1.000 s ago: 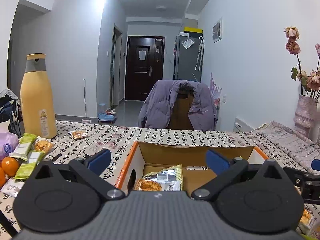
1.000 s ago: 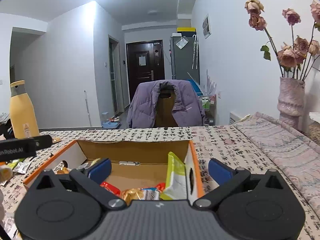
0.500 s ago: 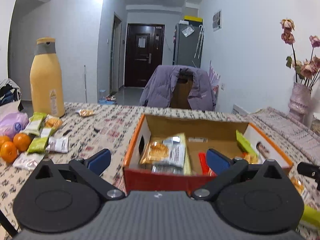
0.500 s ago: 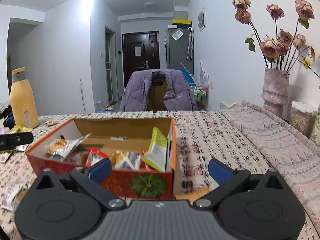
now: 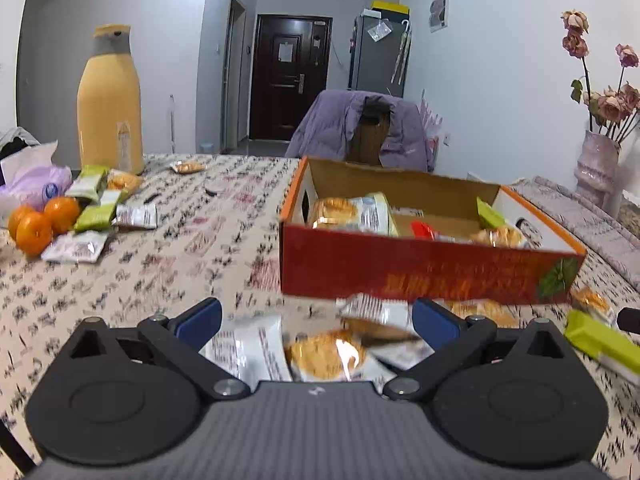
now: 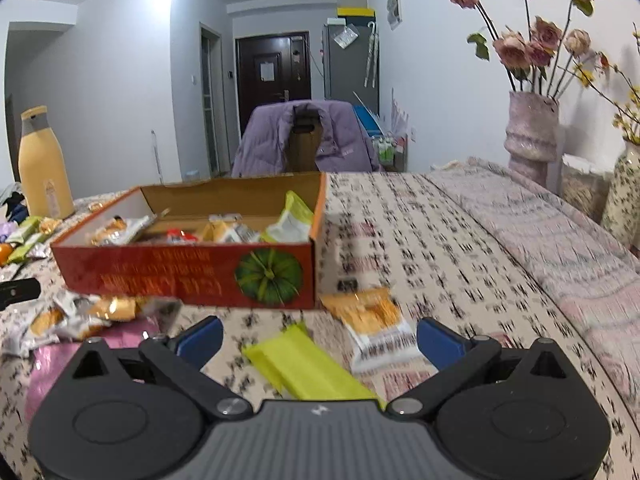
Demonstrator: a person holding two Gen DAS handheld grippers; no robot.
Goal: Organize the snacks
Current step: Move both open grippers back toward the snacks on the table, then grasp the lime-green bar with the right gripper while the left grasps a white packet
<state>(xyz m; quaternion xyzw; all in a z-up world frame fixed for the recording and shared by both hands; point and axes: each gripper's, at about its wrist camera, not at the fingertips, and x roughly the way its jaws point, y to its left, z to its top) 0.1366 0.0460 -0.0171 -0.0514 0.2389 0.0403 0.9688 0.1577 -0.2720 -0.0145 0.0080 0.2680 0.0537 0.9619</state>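
Both grippers drawn back from box (image 5: 424, 276), left gripper (image 5: 316, 322) and right gripper (image 6: 318, 338) low over packets, jaws wide.

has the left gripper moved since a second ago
Yes. The left gripper has pulled back toward the person: the snack box it hung over now sits ahead of its open jaws, loose packets below.

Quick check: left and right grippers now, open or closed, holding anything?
Left gripper: open, empty, above snack packets.
Right gripper: open, empty, above a green bar.
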